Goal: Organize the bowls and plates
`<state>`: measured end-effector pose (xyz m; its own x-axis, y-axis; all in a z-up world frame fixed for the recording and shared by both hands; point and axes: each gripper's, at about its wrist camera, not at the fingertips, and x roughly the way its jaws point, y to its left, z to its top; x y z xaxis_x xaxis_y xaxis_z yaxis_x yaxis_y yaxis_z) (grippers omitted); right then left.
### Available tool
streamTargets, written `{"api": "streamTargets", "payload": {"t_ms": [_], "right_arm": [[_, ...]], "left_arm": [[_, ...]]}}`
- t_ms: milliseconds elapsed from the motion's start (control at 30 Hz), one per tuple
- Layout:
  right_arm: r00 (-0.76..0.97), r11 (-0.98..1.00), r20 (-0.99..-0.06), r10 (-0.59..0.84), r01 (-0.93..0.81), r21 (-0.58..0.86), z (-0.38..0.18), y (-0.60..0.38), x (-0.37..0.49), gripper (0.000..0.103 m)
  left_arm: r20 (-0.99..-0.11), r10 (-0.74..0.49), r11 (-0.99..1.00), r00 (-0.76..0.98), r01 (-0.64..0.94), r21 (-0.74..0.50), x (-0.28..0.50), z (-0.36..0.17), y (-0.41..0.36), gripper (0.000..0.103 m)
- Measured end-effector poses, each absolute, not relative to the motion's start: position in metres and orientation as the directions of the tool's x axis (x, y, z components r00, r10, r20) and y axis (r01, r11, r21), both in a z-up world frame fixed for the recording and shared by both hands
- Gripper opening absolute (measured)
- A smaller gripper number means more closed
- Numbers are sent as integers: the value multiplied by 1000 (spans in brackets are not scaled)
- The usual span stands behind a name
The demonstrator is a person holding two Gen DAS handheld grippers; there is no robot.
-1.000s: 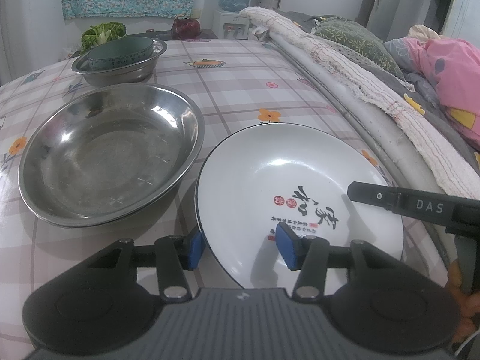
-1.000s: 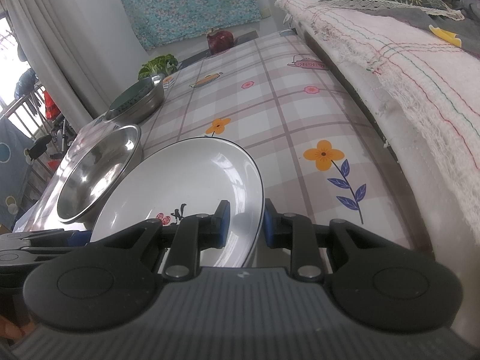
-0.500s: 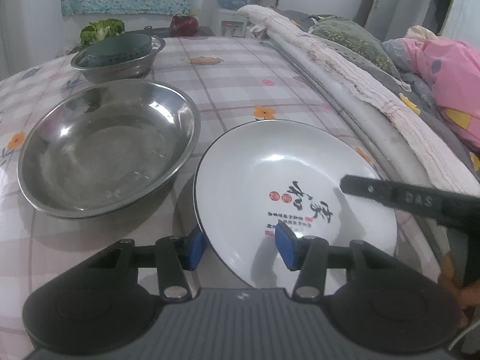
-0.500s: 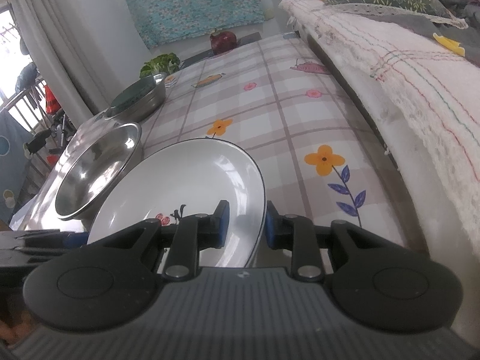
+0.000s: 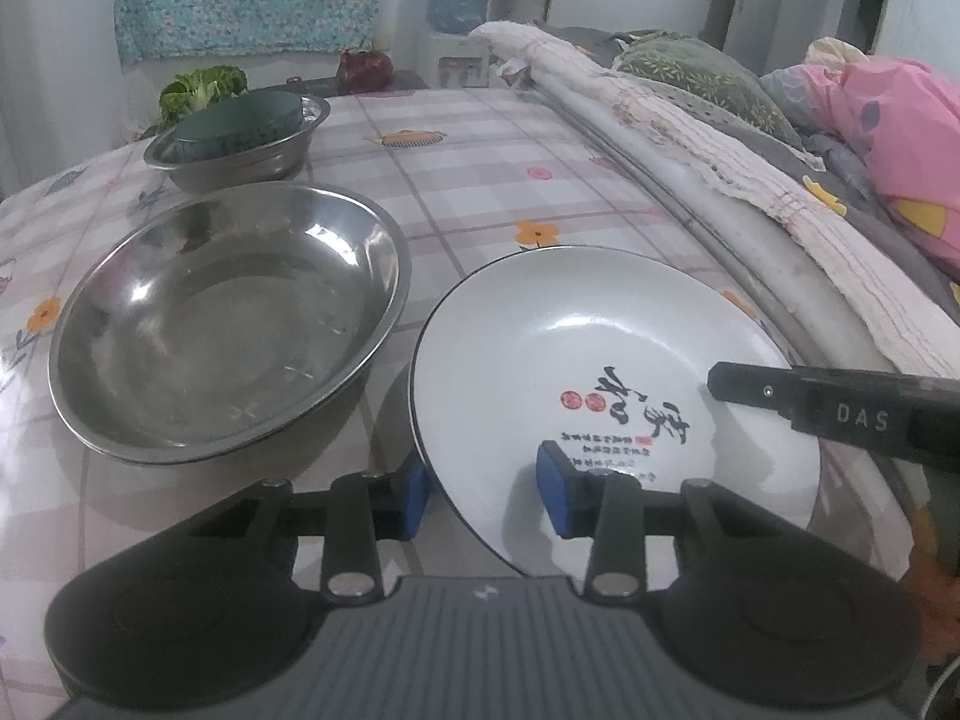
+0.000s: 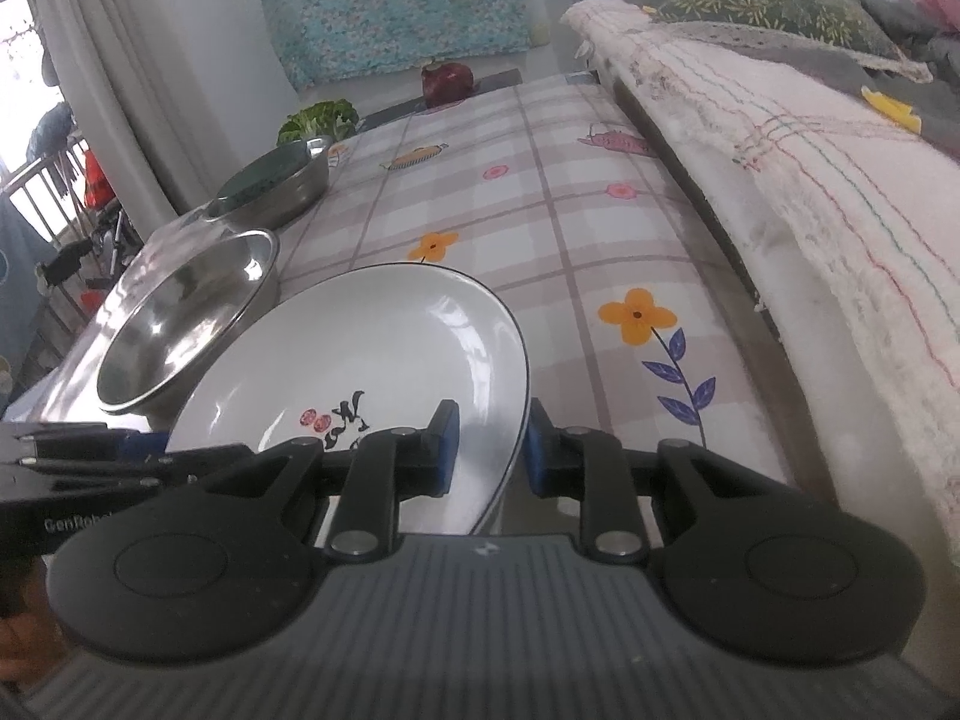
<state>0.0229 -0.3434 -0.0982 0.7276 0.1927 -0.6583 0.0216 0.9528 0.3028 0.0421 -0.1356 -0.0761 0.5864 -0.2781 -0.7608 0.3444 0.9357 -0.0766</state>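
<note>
A white plate [image 5: 576, 354] with black calligraphy is held a little above the checked tablecloth, tilted. My left gripper [image 5: 483, 489] is shut on its near left rim, one blue pad under it and one on top. My right gripper [image 6: 489, 450] is shut on the plate's right rim [image 6: 420, 336]. The right gripper's black finger also shows in the left wrist view [image 5: 828, 411]. A large steel bowl [image 5: 222, 324] sits to the plate's left. Behind it a smaller steel bowl [image 5: 240, 141] holds a dark green bowl [image 5: 237, 120].
The table [image 5: 480, 180] has a flowered plaid cloth. A bed with a rolled white blanket [image 5: 720, 162] runs along its right side. Green vegetables [image 5: 201, 84] and a red bag [image 5: 363, 63] lie at the far edge.
Both grippers have moved a little with the plate, which stays tilted above the cloth. Both stay shut on its rim. The bowls have not moved.
</note>
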Motion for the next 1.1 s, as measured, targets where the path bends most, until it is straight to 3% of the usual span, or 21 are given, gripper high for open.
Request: {"api": "streamTargets", "payload": {"t_ms": [300, 1100], "right_arm": [[732, 960, -658, 177, 18, 278, -96, -340, 29, 22], [756, 977, -637, 149, -14, 213, -91, -332, 25, 26]], "left_arm": [[-762, -266, 942, 591, 328, -75, 42, -73, -132, 35], [-765, -217, 962, 606, 265, -62, 56, -67, -141, 41]]}}
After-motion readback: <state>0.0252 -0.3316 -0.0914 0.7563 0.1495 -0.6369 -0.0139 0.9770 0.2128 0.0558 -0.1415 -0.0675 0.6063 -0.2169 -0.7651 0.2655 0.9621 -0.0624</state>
